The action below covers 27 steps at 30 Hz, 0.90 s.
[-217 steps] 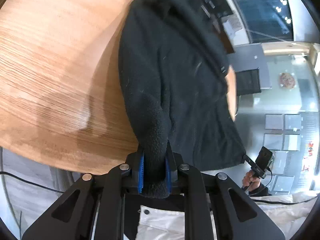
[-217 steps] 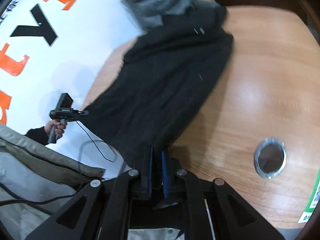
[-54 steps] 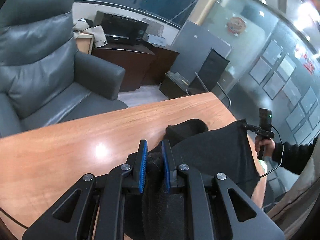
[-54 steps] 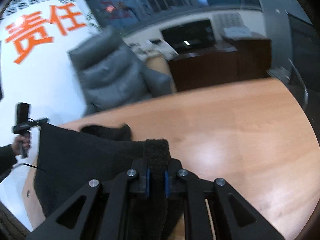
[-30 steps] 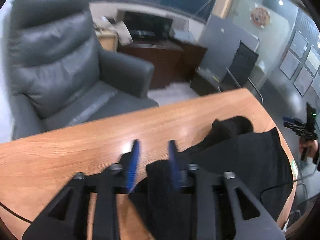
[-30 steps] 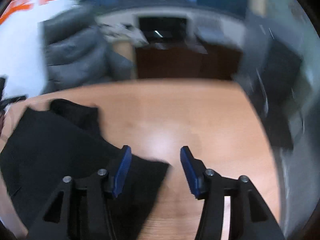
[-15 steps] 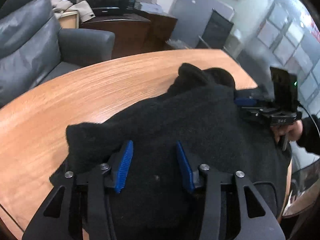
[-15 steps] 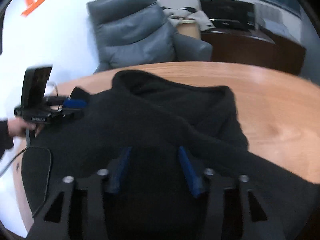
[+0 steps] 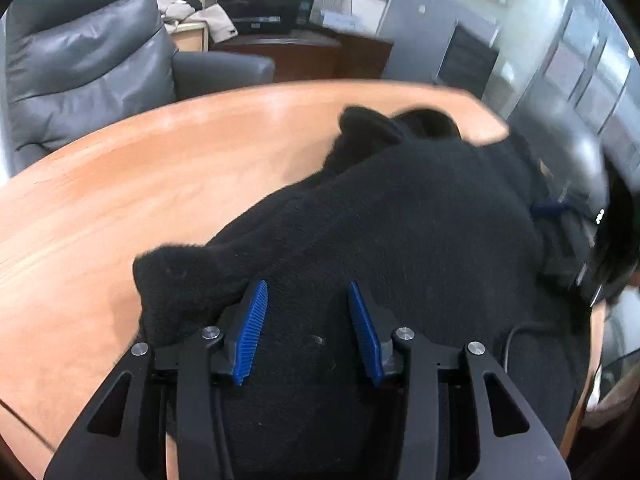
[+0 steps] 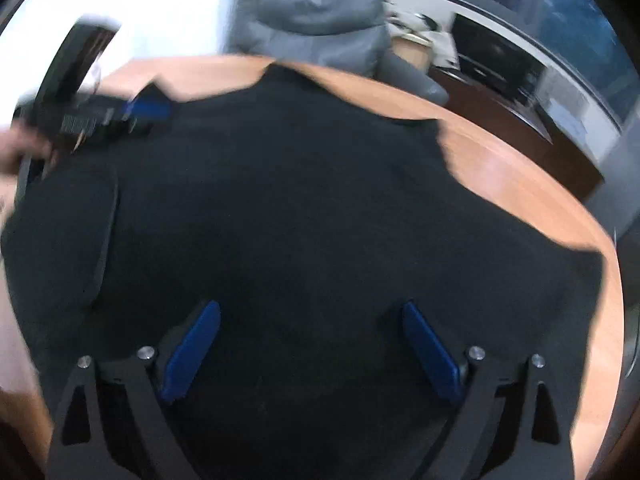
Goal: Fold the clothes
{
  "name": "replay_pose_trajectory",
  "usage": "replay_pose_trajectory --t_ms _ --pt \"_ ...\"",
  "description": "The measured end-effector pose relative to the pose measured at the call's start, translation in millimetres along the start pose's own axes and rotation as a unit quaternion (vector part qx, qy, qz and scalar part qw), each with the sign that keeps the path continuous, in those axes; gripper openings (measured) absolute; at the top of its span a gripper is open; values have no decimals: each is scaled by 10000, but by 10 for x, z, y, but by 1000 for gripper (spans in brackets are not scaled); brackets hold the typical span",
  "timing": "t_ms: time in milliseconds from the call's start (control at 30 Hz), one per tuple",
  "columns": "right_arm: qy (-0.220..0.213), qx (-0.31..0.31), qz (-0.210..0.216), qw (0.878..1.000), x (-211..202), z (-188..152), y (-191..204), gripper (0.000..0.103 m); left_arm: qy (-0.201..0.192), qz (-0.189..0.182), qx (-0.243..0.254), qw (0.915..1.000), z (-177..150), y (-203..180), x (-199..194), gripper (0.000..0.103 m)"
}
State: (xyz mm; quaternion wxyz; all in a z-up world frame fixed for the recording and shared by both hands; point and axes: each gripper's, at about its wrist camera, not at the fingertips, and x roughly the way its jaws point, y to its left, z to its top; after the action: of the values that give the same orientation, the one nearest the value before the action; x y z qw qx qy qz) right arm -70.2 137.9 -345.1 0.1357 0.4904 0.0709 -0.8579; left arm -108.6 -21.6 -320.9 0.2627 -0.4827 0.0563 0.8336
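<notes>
I have just let go: my left gripper (image 9: pixel 307 304) and my right gripper (image 10: pixel 312 332), which were both pinching the black fleece garment (image 9: pixel 400 216) a moment ago, now hang spread over it. It lies across the round orange-brown wooden table (image 9: pixel 120 184), one fold laid down. I judge the next grab comes due.

An office, a meeting or executive room by its furnishing; ahead of the fingers lies a large rounded wooden table (image 9: pixel 168 168); beyond its far edge stands a grey leather armchair (image 9: pixel 84 60); further back, a dark wooden cabinet (image 9: pixel 296 54) bearing a black screen (image 9: pixel 260 4); to the right of the fingers, glass partition walls (image 9: pixel 580 64).
</notes>
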Motion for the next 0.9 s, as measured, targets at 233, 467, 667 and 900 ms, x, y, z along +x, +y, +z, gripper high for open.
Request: replay_pose_trajectory --t_ms 233,467,667,900 --pt "-13 2207 638 9732 -829 -728 -921 93 -131 -300 603 9976 114 -511 -660 70" --pt "418 3580 1352 9229 -1016 -1953 -1681 92 -187 -604 1769 9822 503 -1201 -304 79" --pt "202 3270 1940 9247 -849 -2083 -1673 91 583 -909 2354 9659 463 -1588 353 66" --pt "-10 2701 1983 9422 -629 -1805 -1367 42 648 -834 2456 9636 374 -1618 546 69"
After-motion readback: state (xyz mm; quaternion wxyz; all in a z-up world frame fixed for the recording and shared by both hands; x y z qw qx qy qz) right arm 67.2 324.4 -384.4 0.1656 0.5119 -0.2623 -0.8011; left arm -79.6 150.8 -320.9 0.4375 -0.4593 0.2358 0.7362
